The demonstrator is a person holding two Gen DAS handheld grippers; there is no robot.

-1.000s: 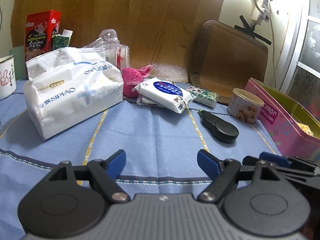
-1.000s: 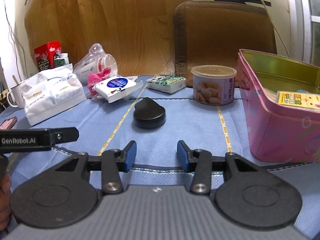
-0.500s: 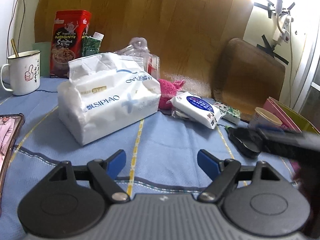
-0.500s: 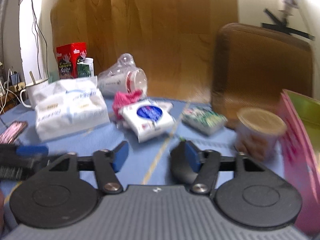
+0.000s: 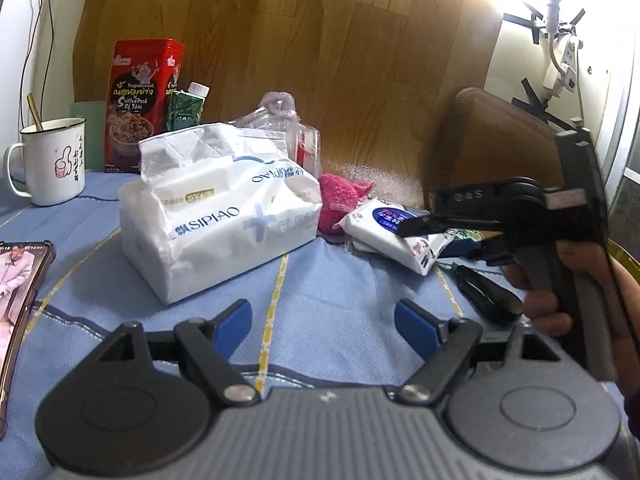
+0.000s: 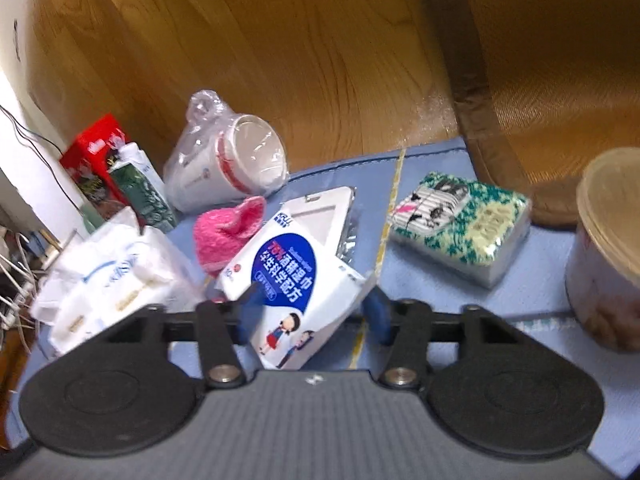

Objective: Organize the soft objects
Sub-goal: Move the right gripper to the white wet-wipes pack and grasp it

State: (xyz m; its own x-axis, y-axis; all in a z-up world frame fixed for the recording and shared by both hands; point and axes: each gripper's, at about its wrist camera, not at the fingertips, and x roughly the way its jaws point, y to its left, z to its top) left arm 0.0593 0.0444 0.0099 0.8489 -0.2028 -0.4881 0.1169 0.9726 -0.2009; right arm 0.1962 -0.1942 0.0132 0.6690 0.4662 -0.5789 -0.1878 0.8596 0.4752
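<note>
The wipes pack [image 6: 294,284] lies on the blue table [image 6: 440,292], tipped up, right between the jaws of the right gripper [image 6: 312,312]. Its jaws touch both sides of the pack. The left gripper [image 5: 322,326] waits nearby, its jaws spread wide.
</note>
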